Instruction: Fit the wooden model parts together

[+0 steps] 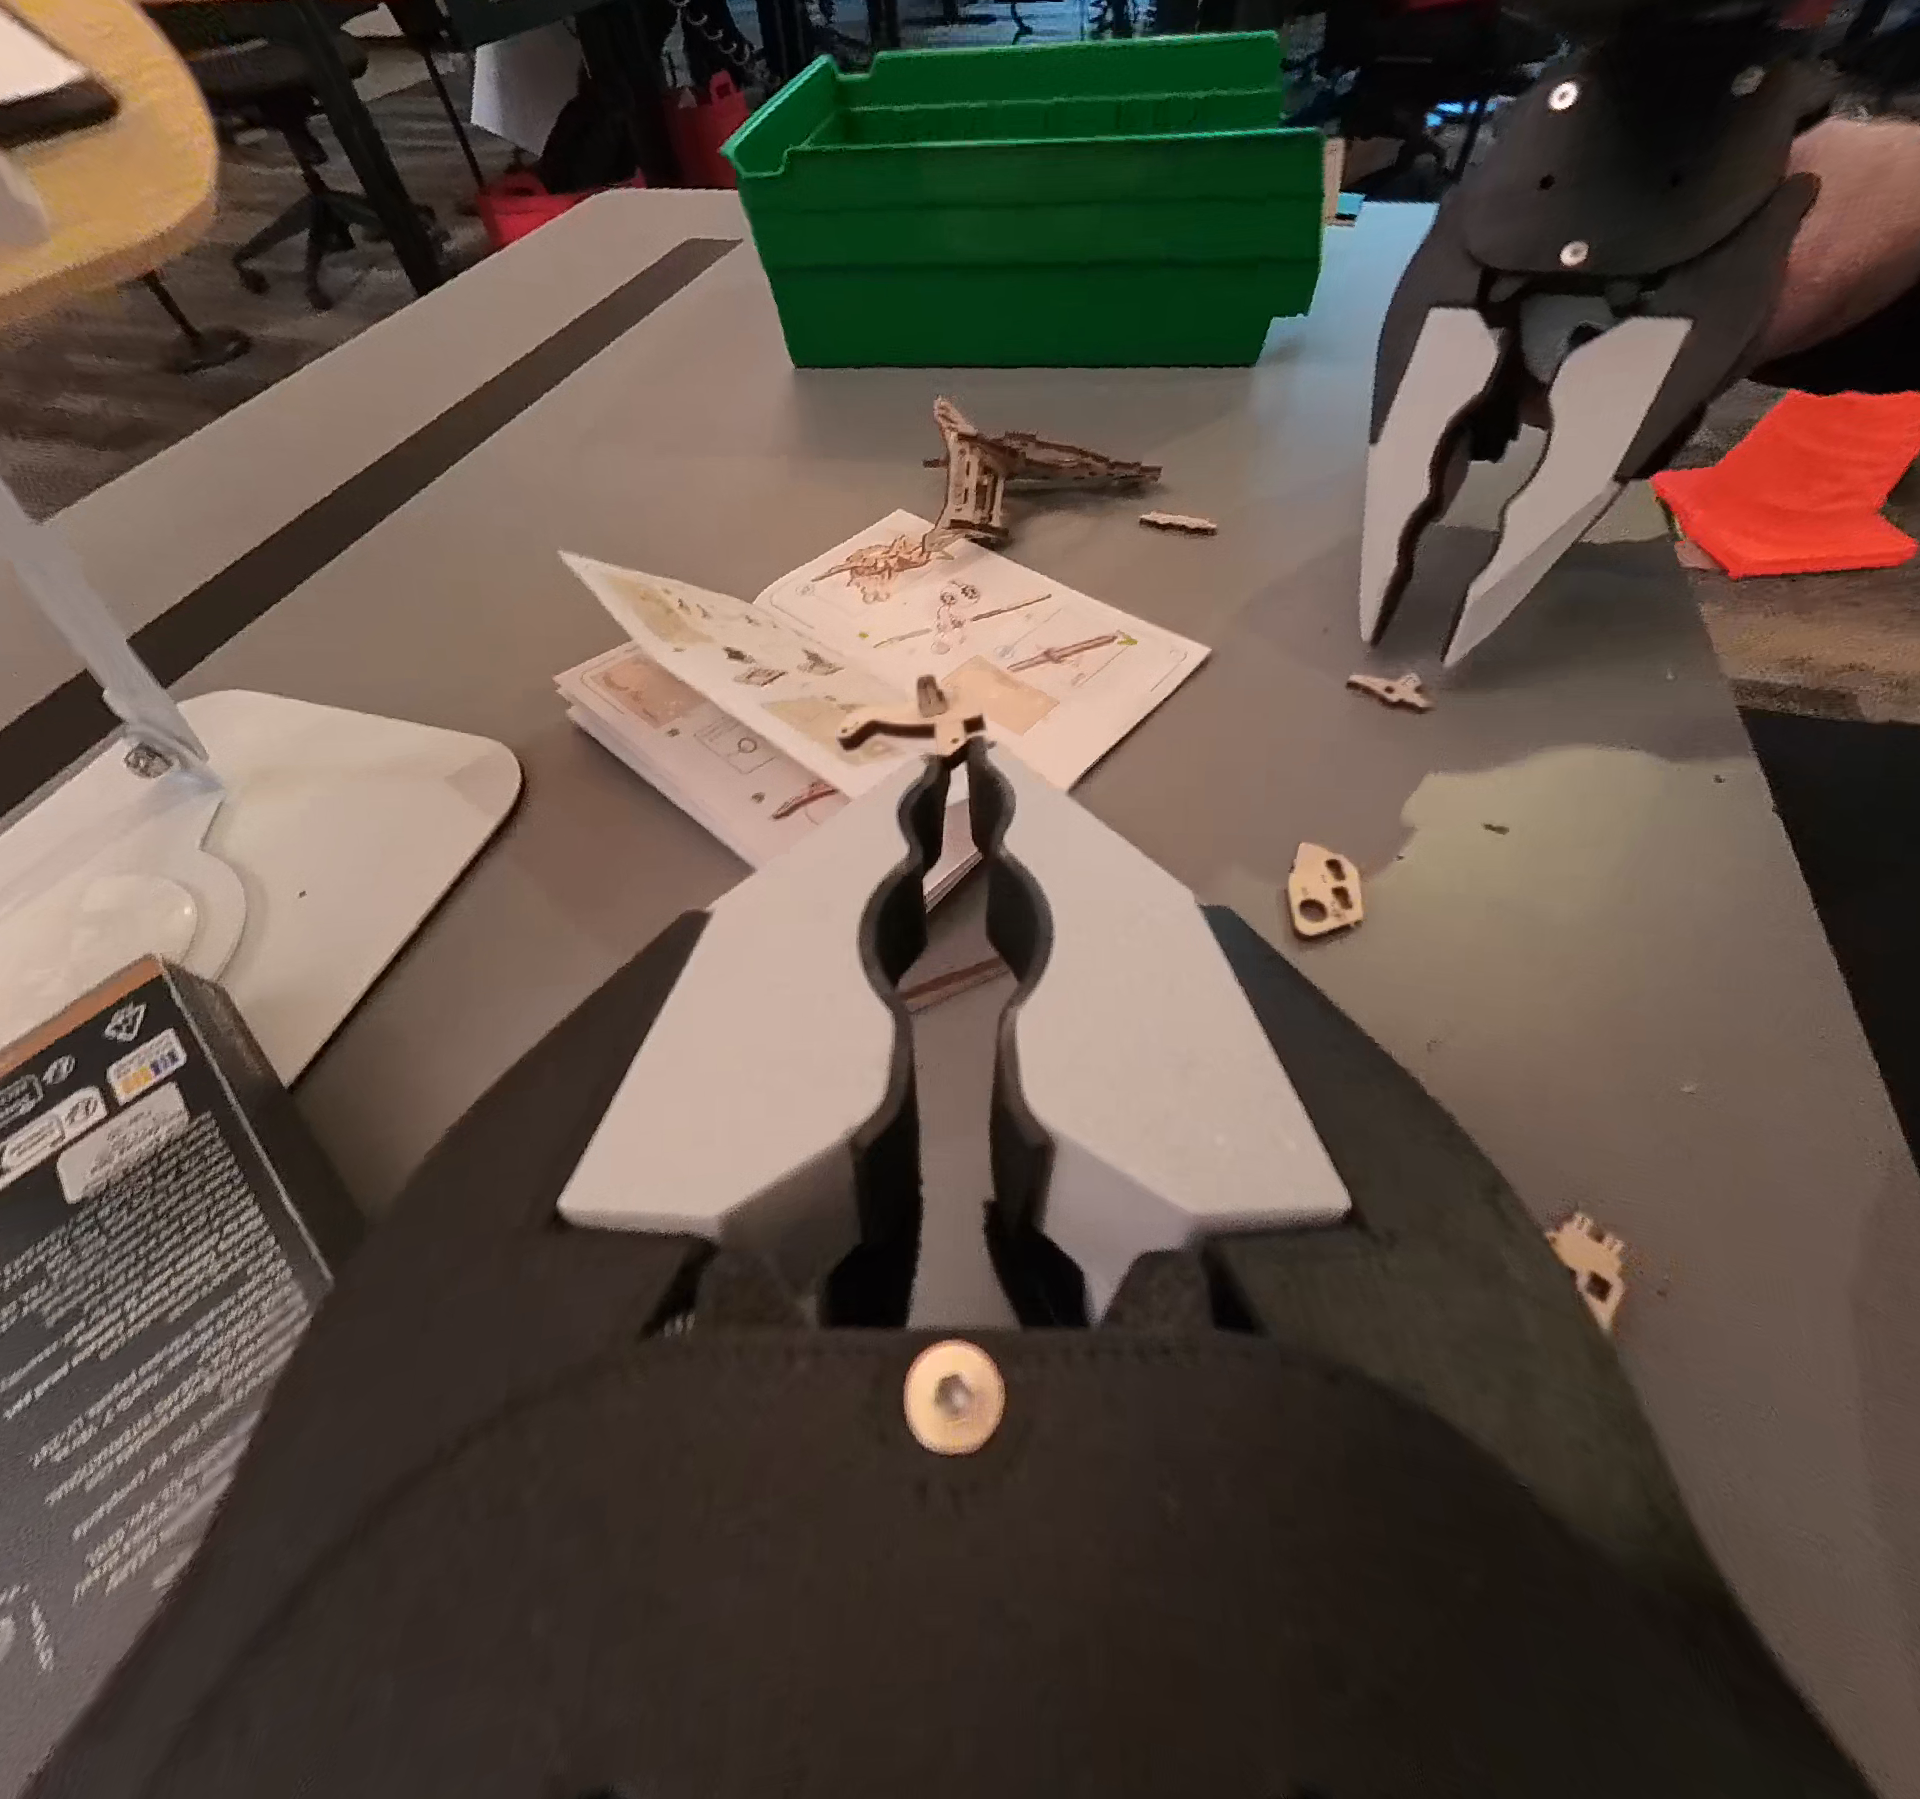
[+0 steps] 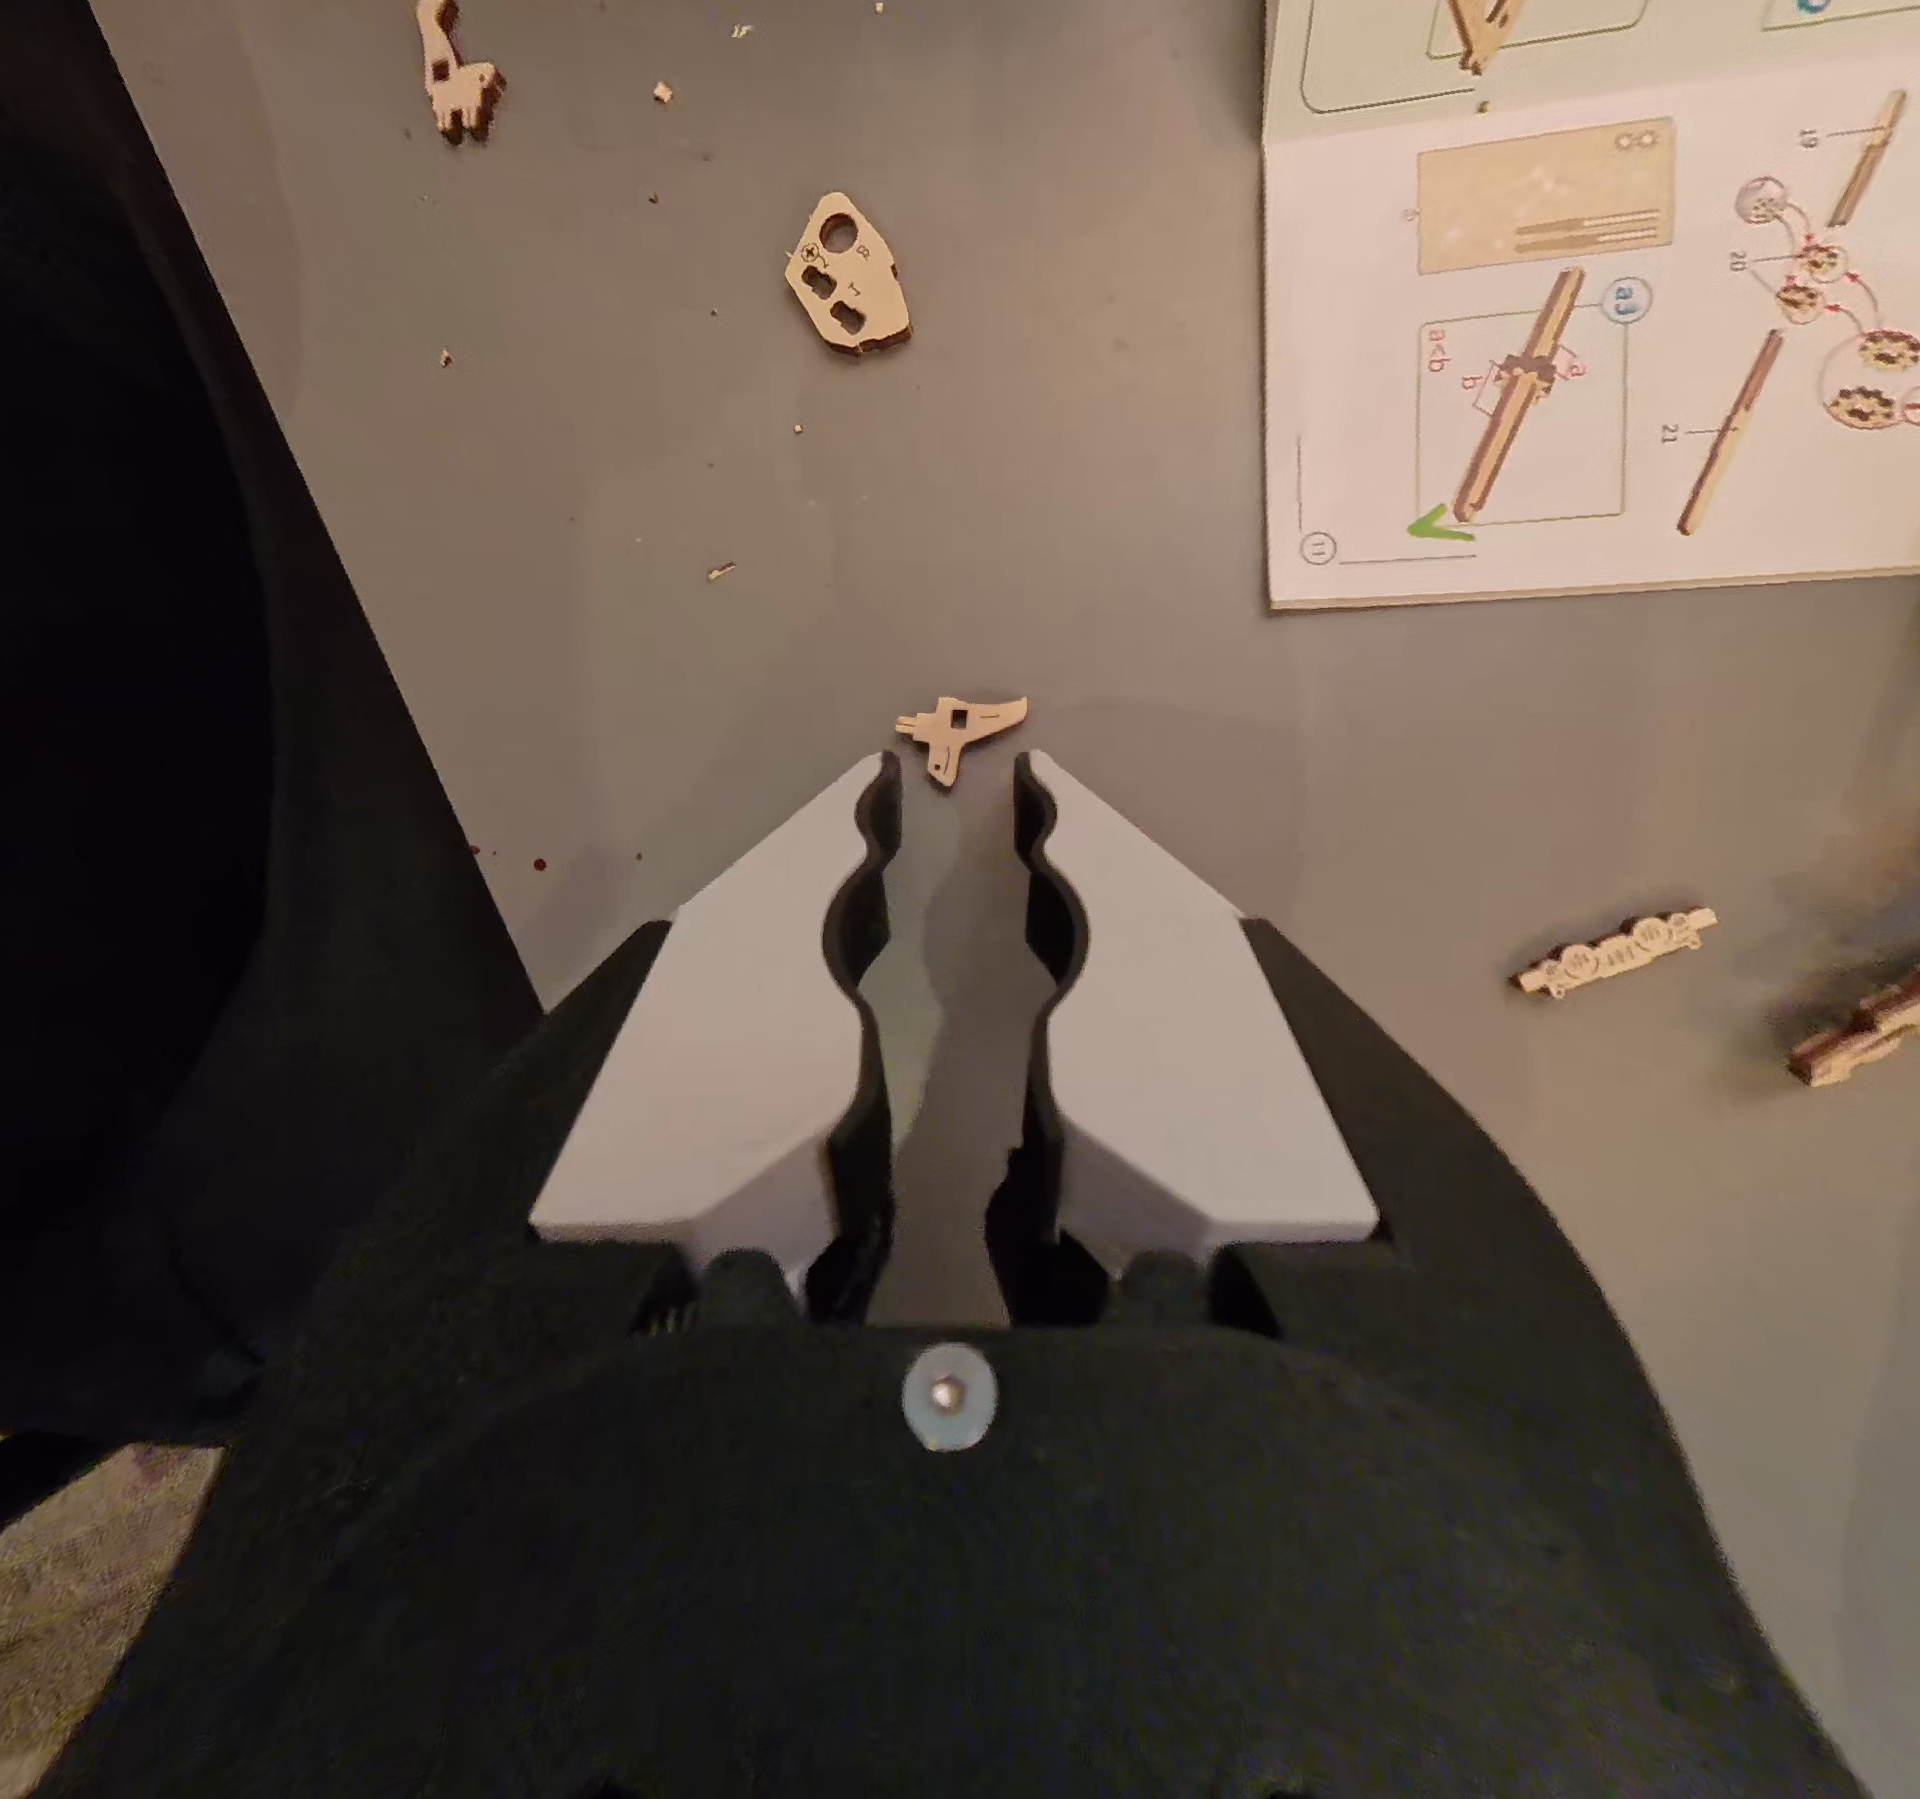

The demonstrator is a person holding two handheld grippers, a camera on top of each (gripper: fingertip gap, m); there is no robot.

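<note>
My left gripper (image 1: 954, 762) is shut on a small wooden sub-assembly (image 1: 920, 719) and holds it above the open instruction booklet (image 1: 883, 648). My right gripper (image 2: 956, 762) is open, pointing down at the grey table, its tips just short of a small hook-shaped wooden piece (image 2: 961, 726) lying flat; the same gripper (image 1: 1418, 648) and piece (image 1: 1390, 689) show in the left wrist view. A partly built wooden model (image 1: 1013, 471) lies beyond the booklet. A flat wooden plate with holes (image 2: 847, 279) (image 1: 1325, 889) lies on the table.
A stack of green bins (image 1: 1029, 211) stands at the back. A white lamp base (image 1: 260, 845) and a dark box (image 1: 125, 1230) sit at left. Loose pieces: a notched piece (image 2: 457, 66), a strip (image 2: 1616, 949), another piece (image 1: 1590, 1266). An orange cloth (image 1: 1797, 492) lies at right. Tip to tip, the grippers are about 20 cm apart. From the left gripper's tips to the notched piece (image 2: 457, 66) is close to 15 cm.
</note>
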